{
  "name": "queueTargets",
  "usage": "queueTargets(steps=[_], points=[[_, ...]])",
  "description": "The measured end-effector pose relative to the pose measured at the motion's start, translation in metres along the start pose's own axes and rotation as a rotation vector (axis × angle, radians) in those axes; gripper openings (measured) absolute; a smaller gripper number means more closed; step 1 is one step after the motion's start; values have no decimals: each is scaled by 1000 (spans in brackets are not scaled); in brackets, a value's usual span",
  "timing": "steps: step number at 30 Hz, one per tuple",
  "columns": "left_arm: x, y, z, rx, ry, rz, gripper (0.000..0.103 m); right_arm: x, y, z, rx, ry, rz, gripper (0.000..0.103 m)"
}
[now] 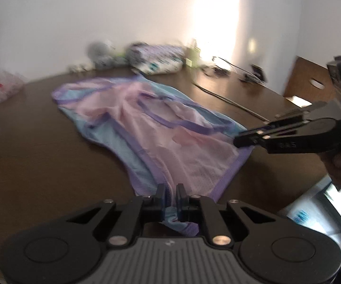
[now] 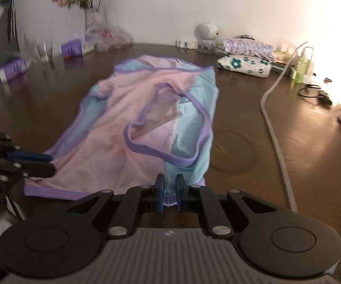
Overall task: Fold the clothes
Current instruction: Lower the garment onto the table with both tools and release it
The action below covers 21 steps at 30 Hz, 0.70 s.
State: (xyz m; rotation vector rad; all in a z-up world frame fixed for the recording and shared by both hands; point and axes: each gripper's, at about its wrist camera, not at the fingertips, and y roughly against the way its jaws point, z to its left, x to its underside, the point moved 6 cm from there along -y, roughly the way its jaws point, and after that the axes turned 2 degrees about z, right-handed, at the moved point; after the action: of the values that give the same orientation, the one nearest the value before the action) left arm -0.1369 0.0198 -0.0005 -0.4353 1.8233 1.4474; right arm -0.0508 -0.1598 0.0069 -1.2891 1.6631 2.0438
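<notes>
A pink and light-blue mesh garment with purple trim [image 1: 151, 127] lies spread on the dark wooden table [image 1: 33, 146]; it also shows in the right wrist view [image 2: 146, 118]. My left gripper [image 1: 170, 196] is shut on the garment's near hem, with cloth bunched between the fingers. My right gripper [image 2: 169, 189] is shut on another near corner of the hem. In the left wrist view the right gripper [image 1: 239, 140] shows at the garment's right corner. In the right wrist view the left gripper [image 2: 49, 163] shows at the left edge of the hem.
Folded clothes [image 2: 246, 56] are stacked at the table's back, beside a small white toy robot [image 2: 207, 35]. A grey cable [image 2: 274, 130] runs down the table's right side. A flower vase [image 2: 94, 16], glasses [image 2: 45, 52] and purple tissue packs [image 2: 72, 47] stand back left. A chair back [image 1: 312, 82] is at the right.
</notes>
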Motion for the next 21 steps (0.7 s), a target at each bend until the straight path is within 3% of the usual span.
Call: queueTargets(steps=[3,4,6,8,9,13,15,16,17,18,21], points=[[-1,14,-13,101,-31,25,13,12,21,-9,38,-7,10,10],[-8,18,-6,68,-23,-14,14,11,27,-11,34,-18,-15,12],[-21,17,20,-83,20,-89,41,6,35,-15,15,-44,-72,18],[-32,2,47,-264,78,-105,40,-5,30,-19,23,-61,-110,23],[-35,-6,56,-313,103,-96,38,-10,25,-20,31,-63,-120,23],[-44,-27,57,-267,124,-115,42,-38,-4,-31,87,-80,-142,28],[-45,-36,52,-290,92,-131,44,-45,-17,-36,90,-91,-127,28],[-45,-41,51,-321,79,-118,43,-47,-24,-38,86,-103,-114,28],[-44,-47,51,-355,68,-96,33,-47,-30,-40,84,-111,-97,28],[-43,-53,51,-374,59,-76,12,-47,-35,-40,82,-115,-81,28],[-40,-56,52,-391,49,-68,2,-40,-38,-36,56,-116,-63,23]])
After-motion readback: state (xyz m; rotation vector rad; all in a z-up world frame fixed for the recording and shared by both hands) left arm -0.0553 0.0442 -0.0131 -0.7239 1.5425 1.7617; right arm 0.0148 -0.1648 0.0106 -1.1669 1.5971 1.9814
